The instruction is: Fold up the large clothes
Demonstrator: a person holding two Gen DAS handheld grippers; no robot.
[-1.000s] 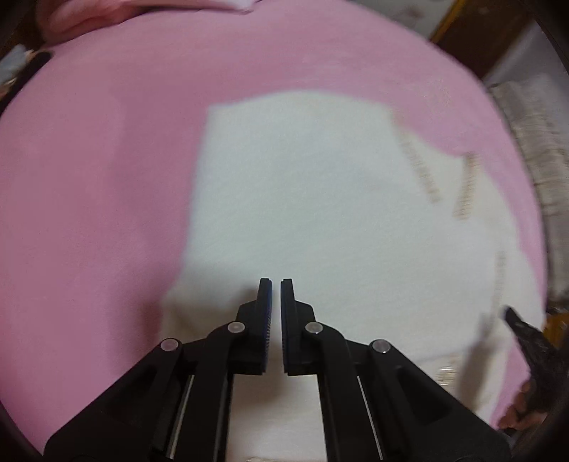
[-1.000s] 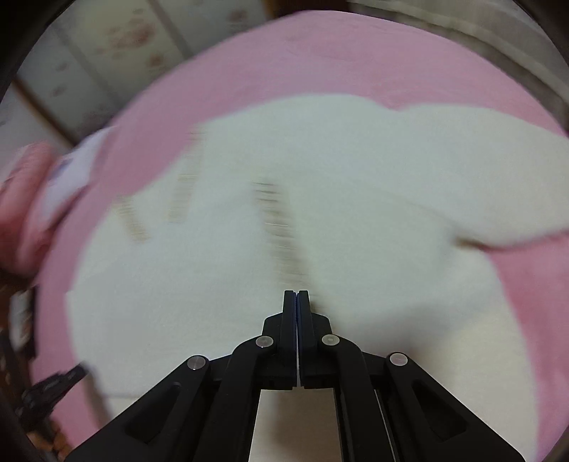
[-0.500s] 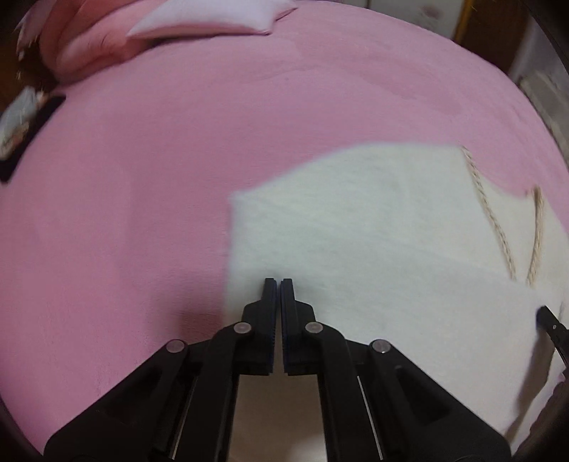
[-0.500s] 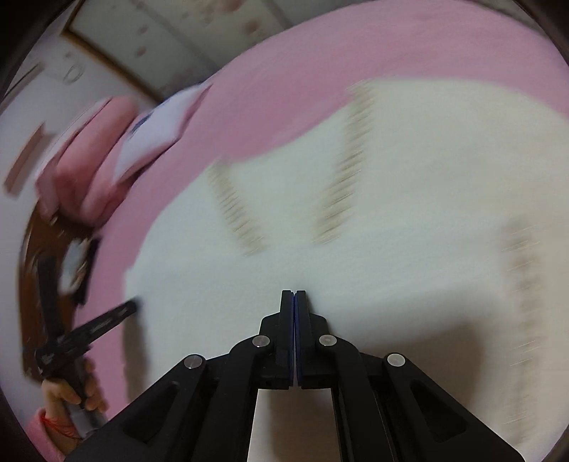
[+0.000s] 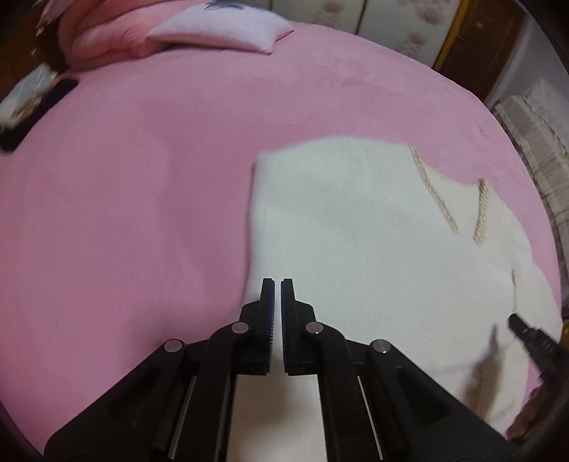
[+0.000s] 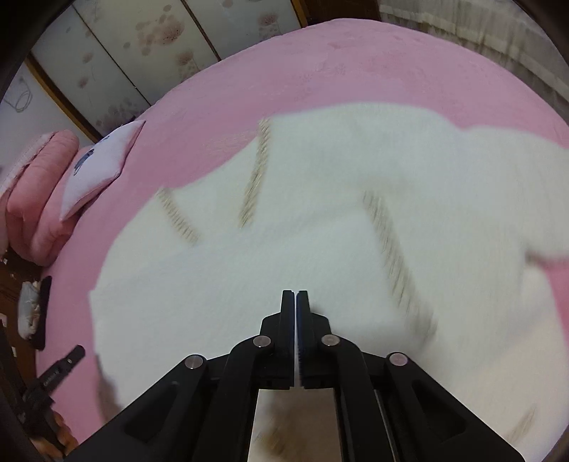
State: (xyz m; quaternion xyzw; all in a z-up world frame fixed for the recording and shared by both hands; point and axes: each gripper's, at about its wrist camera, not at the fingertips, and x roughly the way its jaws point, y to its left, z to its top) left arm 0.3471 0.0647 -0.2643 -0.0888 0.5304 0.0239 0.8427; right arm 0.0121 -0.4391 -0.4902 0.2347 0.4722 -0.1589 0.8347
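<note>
My left claw (image 5: 277, 284) is shut and empty; the white sweater (image 5: 355, 231) now sits toward 3 o'clock. My right claw (image 6: 295, 295) starts opening, empty.

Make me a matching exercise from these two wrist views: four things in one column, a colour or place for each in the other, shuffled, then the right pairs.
Things:
1. white sweater
2. bedspread
3. small pillow
4. folded quilt

Descriptions:
A. pale lilac, lying at the far end of the bed
B. cream, with beige braided stripes
C. salmon pink, piled beside the pillow
D. plain pink, lying under the garment

Pairs: 1-B, 2-D, 3-A, 4-C
</note>
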